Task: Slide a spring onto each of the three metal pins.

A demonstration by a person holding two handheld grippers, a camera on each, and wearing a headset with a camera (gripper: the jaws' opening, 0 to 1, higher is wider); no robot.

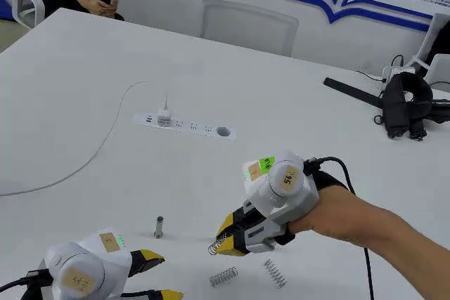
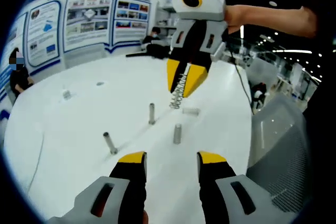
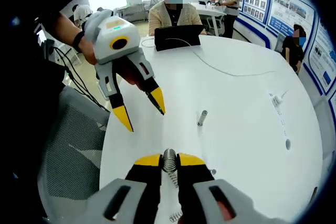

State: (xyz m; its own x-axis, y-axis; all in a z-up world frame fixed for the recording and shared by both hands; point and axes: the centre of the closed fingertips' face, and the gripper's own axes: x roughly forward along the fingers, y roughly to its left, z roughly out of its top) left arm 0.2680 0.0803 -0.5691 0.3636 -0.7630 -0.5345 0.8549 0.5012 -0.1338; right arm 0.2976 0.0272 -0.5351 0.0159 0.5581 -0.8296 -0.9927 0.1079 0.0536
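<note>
The right gripper [image 3: 169,161], white-bodied with yellow-tipped black jaws, is pinching a coiled steel spring [image 3: 169,156] between jaws drawn narrow around it. In the head view this gripper is sitting low and right of centre, with the spring poking out from its tips towards the lower left, just above the white table [image 1: 211,68]. In the left gripper view the spring is hanging down from those tips at the upper middle of the picture.

The left gripper [image 2: 172,157] is holding nothing, its jaws standing wide apart. In the head view it is sitting in the lower left corner.

Three short grey metal pins [image 2: 151,114] are standing upright on the table in the middle of the left gripper view, all bare, two of them just below the dangling spring. Whether the spring is lined up over either one, I cannot tell. Two loose springs [image 1: 223,277] are lying on the table at the bottom of the head view, just below the right gripper.

Farther up, a long white power strip [image 1: 184,124] is lying at the centre of the head view, with a thin white cable [image 1: 105,138] curving off to the left. A black headset [image 1: 404,107] is resting near the right edge.
</note>
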